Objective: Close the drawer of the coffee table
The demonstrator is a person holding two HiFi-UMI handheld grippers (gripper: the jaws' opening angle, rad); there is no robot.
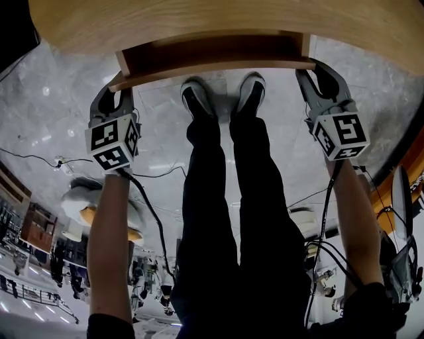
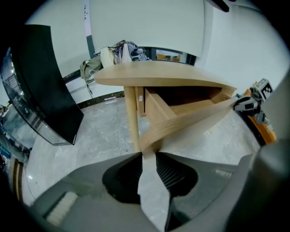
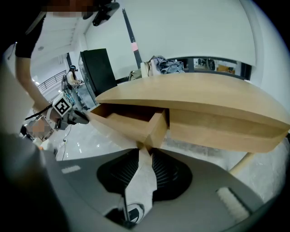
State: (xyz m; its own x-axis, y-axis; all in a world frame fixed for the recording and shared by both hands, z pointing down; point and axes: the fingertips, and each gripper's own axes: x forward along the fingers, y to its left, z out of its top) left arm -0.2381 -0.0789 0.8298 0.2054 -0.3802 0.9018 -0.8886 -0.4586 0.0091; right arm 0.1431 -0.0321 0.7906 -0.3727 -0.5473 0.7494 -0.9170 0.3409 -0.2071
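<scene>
The wooden coffee table [image 1: 199,20] has its drawer pulled out toward me, and the inside [image 1: 212,49] looks bare. My left gripper [image 1: 114,89] stands at the left end of the drawer front [image 1: 212,66] and my right gripper [image 1: 315,67] at the right end. In the left gripper view the drawer front's [image 2: 190,120] corner sits pinched between the left gripper's [image 2: 147,154] tips. In the right gripper view the other corner of the drawer [image 3: 152,129] is caught the same way by the right gripper [image 3: 145,149]. Each gripper also shows far off in the other's view: the right gripper [image 2: 236,103] and the left gripper [image 3: 87,118].
My legs and shoes [image 1: 222,96] stand on the marble floor just below the drawer. A table leg [image 2: 131,118] drops beside the drawer's left end. A black panel [image 2: 45,81] stands left of the table, clothes [image 2: 122,50] lie beyond it, and cables [image 1: 40,159] run over the floor.
</scene>
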